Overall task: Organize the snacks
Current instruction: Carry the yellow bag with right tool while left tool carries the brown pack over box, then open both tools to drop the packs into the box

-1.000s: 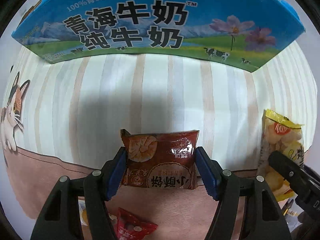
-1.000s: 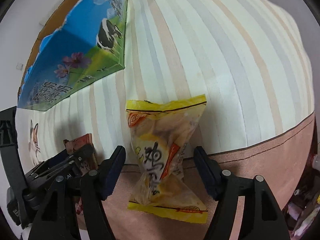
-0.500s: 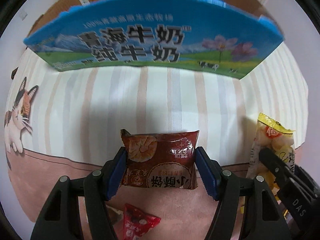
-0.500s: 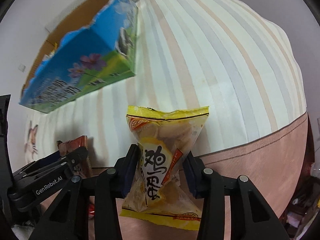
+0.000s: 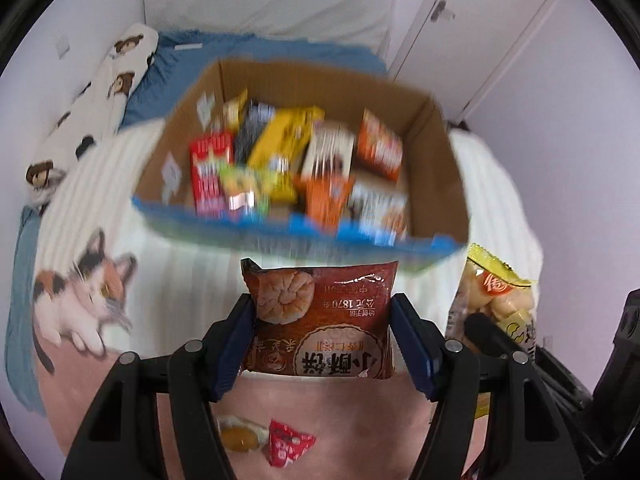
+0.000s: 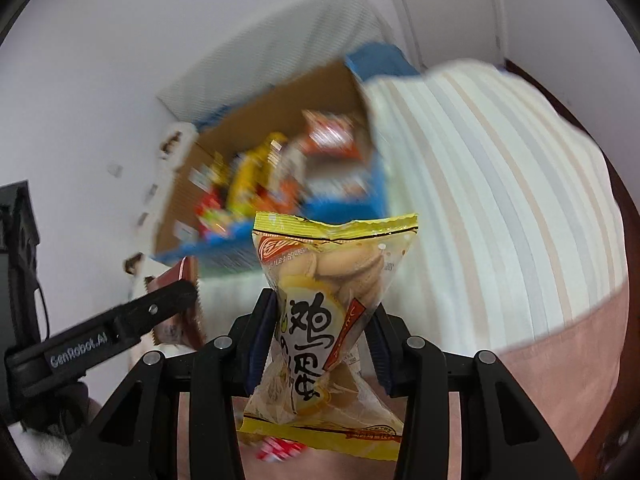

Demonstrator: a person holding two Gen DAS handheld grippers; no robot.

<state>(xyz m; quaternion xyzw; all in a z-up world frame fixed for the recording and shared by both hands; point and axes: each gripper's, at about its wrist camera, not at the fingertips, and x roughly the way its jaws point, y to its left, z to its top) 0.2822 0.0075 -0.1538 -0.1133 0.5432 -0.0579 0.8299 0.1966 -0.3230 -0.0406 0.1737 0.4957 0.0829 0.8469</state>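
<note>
step: carrying two snacks to the cardboard box (image 5: pixel 436 152) | my left gripper (image 5: pixel 322 344) clamps brown pastry packet (image 5: pixel 320 320) | my right gripper (image 6: pixel 320 340) pinches yellow biscuit bag (image 6: pixel 332 280) | next: reach over rim, release inside

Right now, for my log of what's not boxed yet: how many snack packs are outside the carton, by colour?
Brown pack, in the left tongs: 1
Yellow pack, in the right tongs: 1
Red pack, on the bedspread: 1
Egg-print pack: 1
Total: 4

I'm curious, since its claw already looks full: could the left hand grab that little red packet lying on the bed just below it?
Probably not right now: the left gripper is shut on the brown pastry packet, so nothing is free for the red packet.
</note>
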